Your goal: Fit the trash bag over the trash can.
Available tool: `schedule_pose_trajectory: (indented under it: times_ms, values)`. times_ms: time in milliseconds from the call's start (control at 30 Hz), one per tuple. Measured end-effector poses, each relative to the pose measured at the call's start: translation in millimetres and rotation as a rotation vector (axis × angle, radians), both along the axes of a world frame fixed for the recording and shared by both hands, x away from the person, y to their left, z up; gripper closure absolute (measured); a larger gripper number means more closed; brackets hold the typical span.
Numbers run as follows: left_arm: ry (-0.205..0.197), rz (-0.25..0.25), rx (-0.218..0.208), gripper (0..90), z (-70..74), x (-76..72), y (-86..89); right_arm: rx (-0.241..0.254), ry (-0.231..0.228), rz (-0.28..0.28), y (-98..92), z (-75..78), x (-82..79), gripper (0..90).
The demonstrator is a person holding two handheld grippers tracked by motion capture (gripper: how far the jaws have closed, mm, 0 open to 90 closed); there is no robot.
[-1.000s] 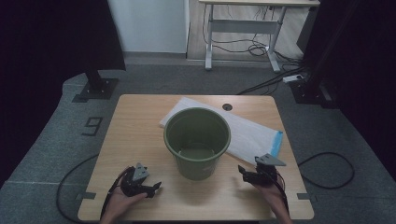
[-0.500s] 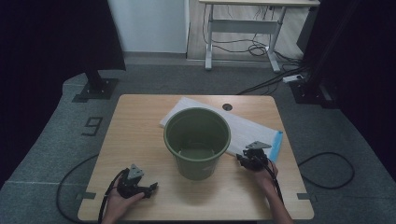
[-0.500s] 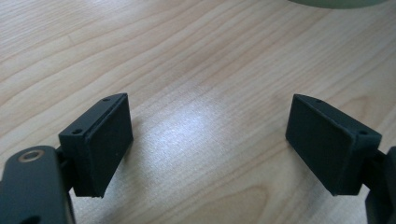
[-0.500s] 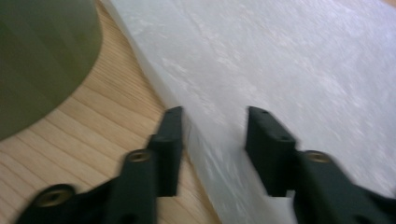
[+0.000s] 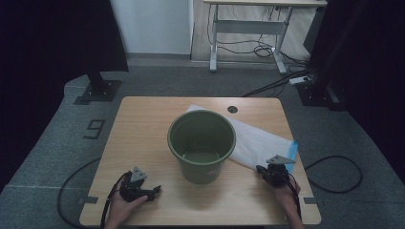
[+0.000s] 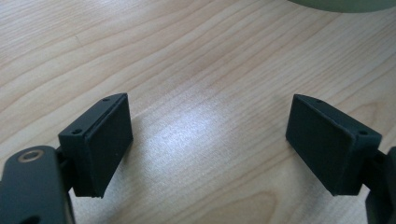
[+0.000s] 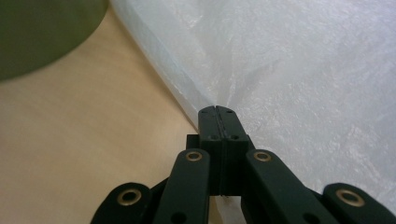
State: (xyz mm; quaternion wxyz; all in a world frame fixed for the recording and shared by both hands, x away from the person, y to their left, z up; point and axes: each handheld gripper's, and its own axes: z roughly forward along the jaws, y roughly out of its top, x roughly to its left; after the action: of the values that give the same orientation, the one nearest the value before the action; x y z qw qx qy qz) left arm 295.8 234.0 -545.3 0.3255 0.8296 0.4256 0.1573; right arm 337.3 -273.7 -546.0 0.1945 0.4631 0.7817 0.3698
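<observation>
Plastic bag (image 7: 299, 70) edge pinched by the right hand-held gripper (image 7: 218, 112) (jaws just closed); left hand-held gripper (image 6: 208, 140) gapes empty.

Black hand-held gripper (image 7: 218, 112) — brass-ringed pivots, trailing cable

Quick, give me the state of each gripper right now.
Left gripper: open, nothing between the jaws, over bare table.
Right gripper: jaws have just closed, pinching the edge of the white plastic bag.
</observation>
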Motion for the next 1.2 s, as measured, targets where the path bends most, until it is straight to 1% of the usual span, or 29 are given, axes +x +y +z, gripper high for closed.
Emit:
schedule_pose_trajectory:
  times_ms: [33, 100, 133, 167, 200, 233, 267, 300, 333, 367, 433, 500, 533, 567, 600, 633, 667, 700, 733, 767, 800, 833, 900, 967, 1000, 1067, 1133, 1167, 1200]
  values:
    - [0.000, 0.002, -0.001, 14.5, 0.0, 1.7, 0.2, -0.004, -0.001, -0.003, -4.2, 0.5, -7.0, 89.0]
    - [-0.001, 0.006, 0.001, 14.6, 0.1, 4.6, 0.3, -0.022, -0.003, -0.032, -15.3, 2.2, -21.0, 89.0]
    - [-0.001, 0.008, 0.000, 14.6, 0.0, 7.4, 0.0, -0.020, -0.005, -0.042, -19.5, 2.5, -25.2, 88.9]
    - [0.000, 0.007, -0.001, 14.5, 0.1, 9.0, -0.2, -0.005, -0.005, -0.062, -27.0, 2.8, -33.5, 88.9]
    - [0.000, 0.008, 0.000, 14.6, 0.1, 13.0, -1.0, -0.009, -0.015, -0.078, -32.6, 3.1, -42.6, 88.9]
    - [0.000, 0.008, 0.000, 14.6, 0.1, 13.0, -1.0, -0.009, -0.015, -0.078, -32.6, 3.1, -42.6, 88.9]
    - [0.000, 0.010, -0.001, 14.6, 0.0, 16.1, -1.8, -0.018, -0.020, -0.084, -34.4, 4.1, -50.6, 88.9]
    - [0.000, 0.009, 0.001, 14.6, 0.0, 18.5, -2.3, -0.018, -0.020, -0.084, -34.4, 4.1, -50.6, 88.9]
    - [0.000, 0.010, 0.000, 14.6, 0.0, 21.9, -3.1, -0.020, -0.026, -0.081, -33.0, 5.7, -55.5, 88.8]
    - [0.000, 0.010, 0.000, 14.6, 0.0, 21.9, -3.1, -0.020, -0.026, -0.081, -33.0, 5.7, -55.5, 88.8]
    - [0.001, 0.017, -0.001, 14.6, 0.0, 25.8, -3.8, -0.015, -0.060, -0.078, -23.0, 12.7, -57.7, 77.9]
    - [0.000, 0.024, 0.001, 14.6, 0.1, 27.0, -4.3, -0.028, -0.100, -0.069, -10.7, 19.1, -54.5, 66.1]
    - [0.000, 0.027, 0.000, 14.5, 0.0, 27.4, -4.5, -0.032, -0.120, -0.058, -2.0, 22.0, -50.0, 62.3]
    - [0.000, 0.027, 0.000, 14.5, 0.0, 27.4, -4.5, -0.032, -0.120, -0.058, -2.0, 22.0, -50.0, 62.3]
    - [0.000, 0.027, 0.000, 14.5, 0.0, 27.6, -4.6, -0.019, -0.137, -0.014, 18.8, 25.1, -34.6, 57.0]
    - [0.000, 0.027, 0.000, 14.5, 0.0, 27.6, -4.6, -0.019, -0.137, -0.014, 18.8, 25.1, -34.6, 57.0]
    - [0.000, 0.028, 0.000, 14.5, 0.0, 27.5, -4.6, 0.002, -0.128, 0.030, 36.5, 22.7, -16.9, 52.7]
    - [0.000, 0.028, 0.001, 14.6, 0.0, 27.5, -4.6, 0.002, -0.116, 0.040, 42.3, 20.5, -10.0, 52.0]
    - [0.000, 0.028, 0.001, 14.6, 0.0, 27.5, -4.6, -0.008, -0.103, 0.044, 51.0, 15.4, 0.4, 51.5]
    - [0.000, 0.028, 0.001, 14.6, 0.0, 27.5, -4.6, -0.008, -0.103, 0.044, 51.0, 15.4, 0.4, 51.5]
    - [0.000, 0.029, 0.001, 14.6, 0.0, 27.4, -4.6, -0.024, -0.084, 0.049, 62.5, 6.8, 13.8, 49.9]
    - [0.000, 0.031, 0.001, 14.6, 0.0, 27.4, -4.5, -0.029, -0.074, 0.051, 66.1, 4.1, 17.5, 49.3]
    - [0.000, 0.035, 0.002, 14.7, 0.0, 27.0, -4.3, -0.032, -0.067, 0.062, 73.3, -2.0, 24.0, 49.4]
    - [-0.001, 0.037, 0.002, 14.7, 0.0, 26.8, -4.2, -0.033, -0.059, 0.067, 75.4, -4.1, 25.8, 51.2]
    - [-0.001, 0.044, 0.002, 14.9, 0.0, 26.3, -4.0, -0.035, -0.050, 0.065, 75.8, -5.8, 27.3, 63.7]
    - [-0.002, 0.059, -0.001, 15.6, 0.1, 25.7, -3.5, -0.037, -0.043, 0.068, 73.5, -4.8, 28.0, 74.6]
    - [-0.004, 0.066, -0.001, 17.4, 0.3, 25.2, -3.0, -0.036, -0.032, 0.060, 70.1, -4.1, 28.4, 83.4]
    - [-0.005, 0.071, -0.001, 17.4, 0.3, 24.9, -2.8, -0.036, -0.032, 0.060, 70.1, -4.1, 28.4, 83.4]
    - [-0.007, 0.074, -0.001, 18.2, 0.4, 24.5, -2.7, -0.036, -0.014, 0.058, 65.3, -2.5, 26.6, 87.3]
